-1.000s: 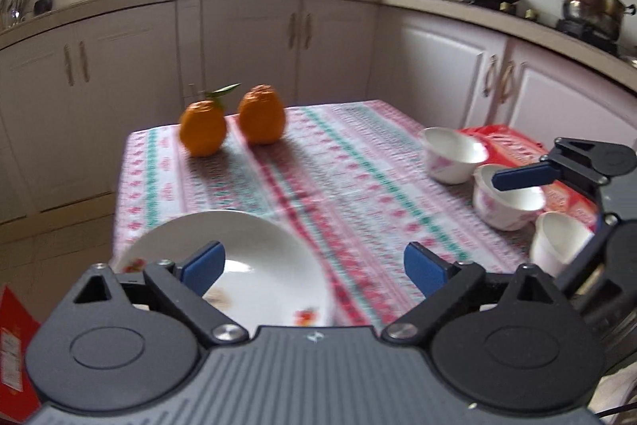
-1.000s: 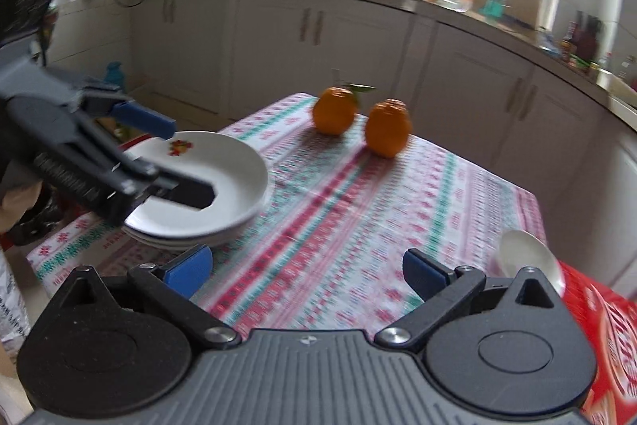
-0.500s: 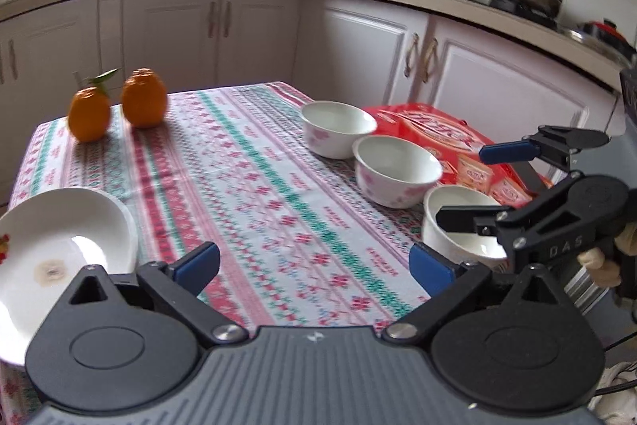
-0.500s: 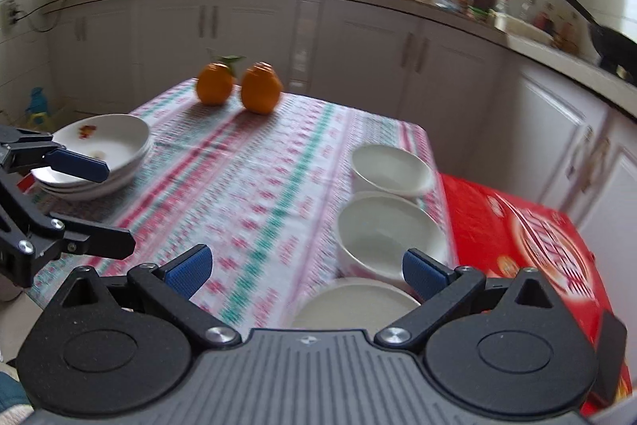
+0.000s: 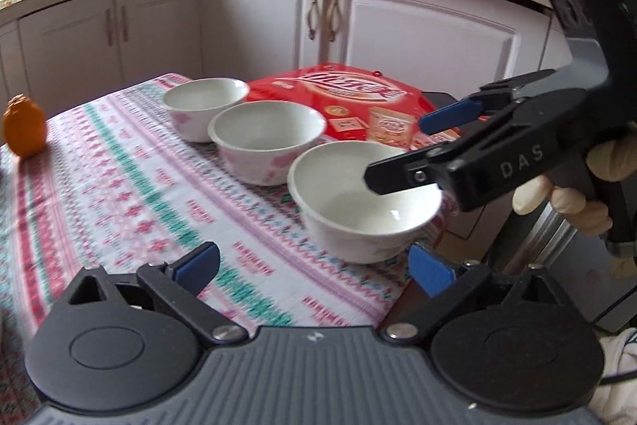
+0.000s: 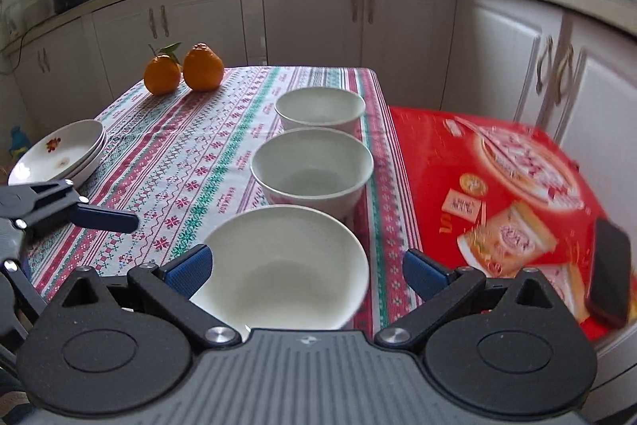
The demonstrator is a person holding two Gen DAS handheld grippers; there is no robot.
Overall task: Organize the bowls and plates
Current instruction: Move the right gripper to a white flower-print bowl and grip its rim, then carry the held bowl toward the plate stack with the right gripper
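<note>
While three white bowls stand rim up in a straight row along the right side of the table, the row runs from the nearest bowl through the middle bowl to the far bowl. One stack of plates sits at the left edge; its count is unclear. Two oranges stand at the far end. Just beyond the bowls lies a red box. Both the right gripper and the left gripper are spread wide, holding nothing.

Nearest bowl partly hidden behind right tongs.
</note>
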